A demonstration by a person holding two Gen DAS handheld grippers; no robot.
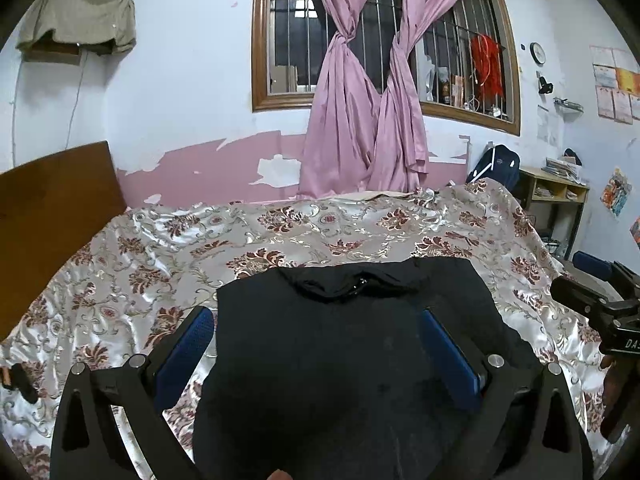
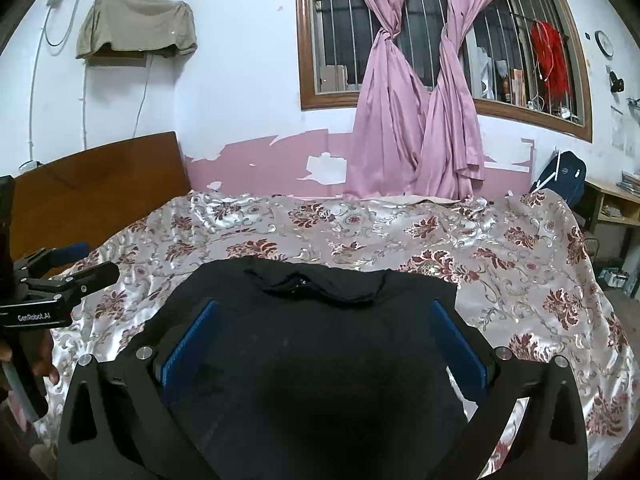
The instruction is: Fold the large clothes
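Left gripper point(image 2: 60, 280) body, white lettering: "GenRobot.AI", seen in the right wrist view.
Right gripper point(image 1: 592, 280) body, white lettering: "DAS", cut off at the frame edge, seen in the left wrist view.
Wall papers and clock: illegible.

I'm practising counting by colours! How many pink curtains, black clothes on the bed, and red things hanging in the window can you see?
Pink curtains: 2
Black garment on the bed: 1
Red hanging thing in the window: 1
Total: 4
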